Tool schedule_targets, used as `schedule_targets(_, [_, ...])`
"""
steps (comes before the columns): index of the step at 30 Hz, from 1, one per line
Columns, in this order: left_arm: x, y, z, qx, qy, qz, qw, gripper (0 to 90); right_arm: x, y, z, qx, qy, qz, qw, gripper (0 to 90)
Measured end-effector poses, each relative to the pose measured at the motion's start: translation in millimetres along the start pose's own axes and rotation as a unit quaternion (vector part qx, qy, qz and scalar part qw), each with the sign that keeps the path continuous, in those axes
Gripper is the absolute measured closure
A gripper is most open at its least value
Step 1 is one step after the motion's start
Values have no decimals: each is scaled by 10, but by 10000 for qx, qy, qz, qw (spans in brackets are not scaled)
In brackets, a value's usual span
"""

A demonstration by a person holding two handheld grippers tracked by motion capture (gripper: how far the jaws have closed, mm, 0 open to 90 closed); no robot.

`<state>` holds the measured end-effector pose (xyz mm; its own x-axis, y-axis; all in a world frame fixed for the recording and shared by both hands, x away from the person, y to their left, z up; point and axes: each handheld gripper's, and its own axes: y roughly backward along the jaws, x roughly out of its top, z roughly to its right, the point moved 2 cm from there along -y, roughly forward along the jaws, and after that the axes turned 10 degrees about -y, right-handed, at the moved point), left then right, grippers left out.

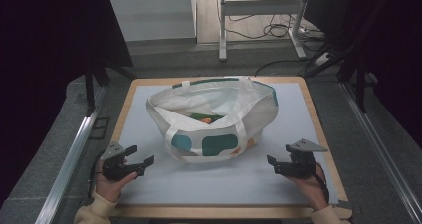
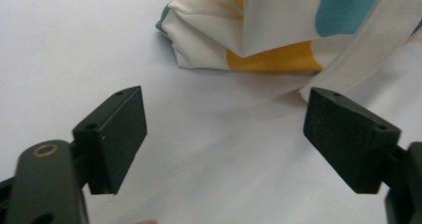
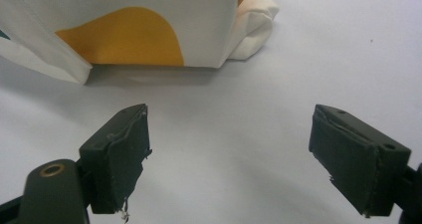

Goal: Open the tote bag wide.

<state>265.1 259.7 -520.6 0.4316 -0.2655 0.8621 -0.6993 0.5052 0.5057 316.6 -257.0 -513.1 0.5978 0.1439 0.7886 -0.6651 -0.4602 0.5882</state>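
Tote bag (image 1: 214,119) sat near the centre of the bench (image 1: 149,189), on the pale mat, mouth open upward. Long axis ran left to right across the bench. 2 straps draped over the near wall. Something orange and green lay inside; too small to identify.

Left claw (image 1: 141,160) rested on the mat just off the bag's near-left corner, jaws spread wide, nothing between them. In the left gripper view the bag's bottom corner (image 2: 209,50) lay ahead and to the right of the jaw gap, with a strap end (image 2: 343,64) trailing onto the mat near the right jaw.

Right claw (image 1: 271,161) sat off the near-right corner, jaws also wide apart and empty. Right gripper view put the bag's lower edge (image 3: 149,45) ahead and to the left.

Judgement: bag lay between the 2 claws and slightly beyond both. Left claw looked a little nearer its corner. Either would need to travel forward and inward to reach fabric or strap.
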Motion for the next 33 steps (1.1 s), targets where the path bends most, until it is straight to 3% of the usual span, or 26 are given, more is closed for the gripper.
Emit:
schedule_targets(8, [39, 72, 13, -173, 6, 176, 9997, 296, 34, 65, 16, 137, -124, 56, 9998, 212])
schedule_targets(10, [67, 97, 30, -195, -79, 306, 9993, 309, 70, 133, -12, 214, -132, 141, 9996, 229])
schedule_targets(12, [96, 115, 49, -183, -145, 287, 9993, 332, 109, 185, -40, 272, -111, 210, 9993, 240])
schedule_targets(20, [249, 177, -52, -188, -32, 396, 9990, 418, 233, 241, -72, 494, -47, 351, 9981, 290])
schedule_targets(27, [330, 196, -101, -241, 52, 385, 9990, 464, 320, 257, 5, 601, -231, 472, 9968, 336])
schedule_targets(33, [520, 287, -53, -245, -150, 526, 9982, 492, 449, 317, -80, 598, -56, 560, 9966, 384])
